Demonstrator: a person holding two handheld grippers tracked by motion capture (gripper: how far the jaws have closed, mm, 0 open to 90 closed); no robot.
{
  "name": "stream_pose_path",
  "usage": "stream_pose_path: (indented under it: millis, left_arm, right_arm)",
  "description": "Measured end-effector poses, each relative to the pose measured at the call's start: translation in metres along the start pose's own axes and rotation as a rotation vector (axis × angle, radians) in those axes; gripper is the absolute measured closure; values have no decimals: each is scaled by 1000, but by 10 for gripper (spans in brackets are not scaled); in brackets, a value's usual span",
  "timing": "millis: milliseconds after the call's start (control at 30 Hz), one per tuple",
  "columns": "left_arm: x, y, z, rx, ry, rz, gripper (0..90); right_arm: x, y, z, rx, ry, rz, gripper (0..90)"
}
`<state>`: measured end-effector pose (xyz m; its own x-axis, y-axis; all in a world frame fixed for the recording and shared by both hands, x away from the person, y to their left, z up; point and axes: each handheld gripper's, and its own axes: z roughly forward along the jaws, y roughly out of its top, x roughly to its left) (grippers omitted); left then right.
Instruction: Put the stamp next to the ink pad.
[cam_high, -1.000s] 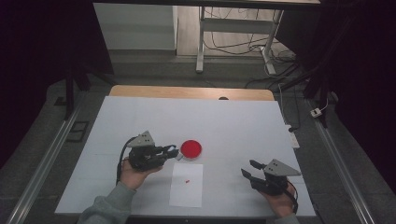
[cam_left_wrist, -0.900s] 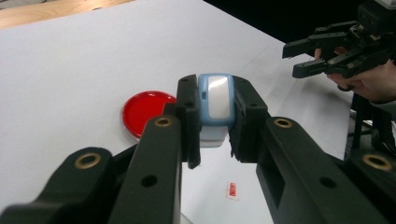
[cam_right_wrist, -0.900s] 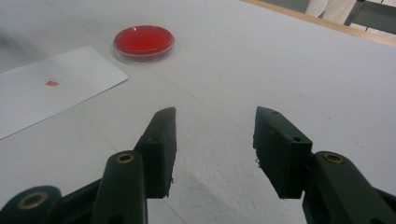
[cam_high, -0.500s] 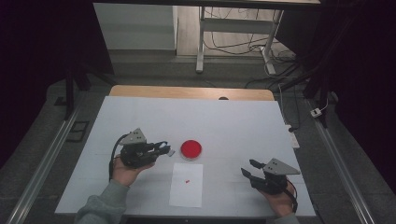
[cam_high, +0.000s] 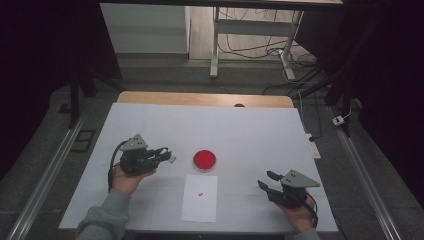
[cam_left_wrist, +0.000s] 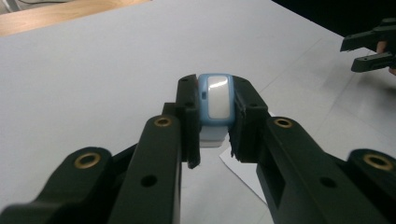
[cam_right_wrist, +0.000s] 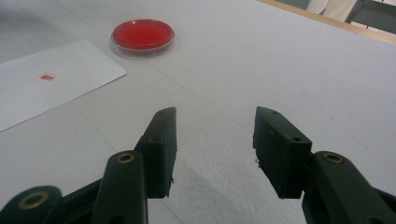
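Leftward across the counter (cam_high: 150, 125) my left tongs (cam_high: 167, 156) are drifting, away from the red dish (cam_high: 204, 160) they were beside a second ago; my right tongs (cam_high: 266, 181) are keeping their place near the front right corner. I am counting two tongs, one dish, one sheet of white paper (cam_high: 200, 198) and one small red mark (cam_high: 200, 194) on that sheet; the sheet is lying flat just in front of the dish, and both are sitting between my two hands. In the left gripper view the left tongs (cam_left_wrist: 216, 123) are clamping one small blue-and-white block (cam_left_wrist: 217, 105), pressing on both its sides and holding it clear above the counter; the block is well to the left of the dish in the high view. In the right gripper view the right tongs (cam_right_wrist: 215, 140) are standing partly open with nothing between them; the dish (cam_right_wrist: 142, 35) and the paper (cam_right_wrist: 51, 84) are lying beyond them, to their left.
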<state>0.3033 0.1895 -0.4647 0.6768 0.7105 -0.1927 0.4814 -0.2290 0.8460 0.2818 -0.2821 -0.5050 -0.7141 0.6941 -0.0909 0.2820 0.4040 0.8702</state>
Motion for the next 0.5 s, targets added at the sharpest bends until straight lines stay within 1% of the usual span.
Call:
stream_pose_path:
  millis: [100,233,333,400,500]
  left_arm:
    - [2,-1,1,3,6,-6,749]
    - [4,-3,4,19,27,-2,749]
    - [6,-5,9,39,46,2,749]
    - [7,-7,12,54,51,6,749]
    - [8,-10,19,86,70,15,748]
  right_arm:
    - [0,0,0,1,-1,-1,495]
    - [0,0,1,3,-1,-3,495]
    - [0,0,1,4,-3,-3,495]
    - [0,0,1,4,-3,-3,495]
    - [1,0,1,7,-3,-2,495]
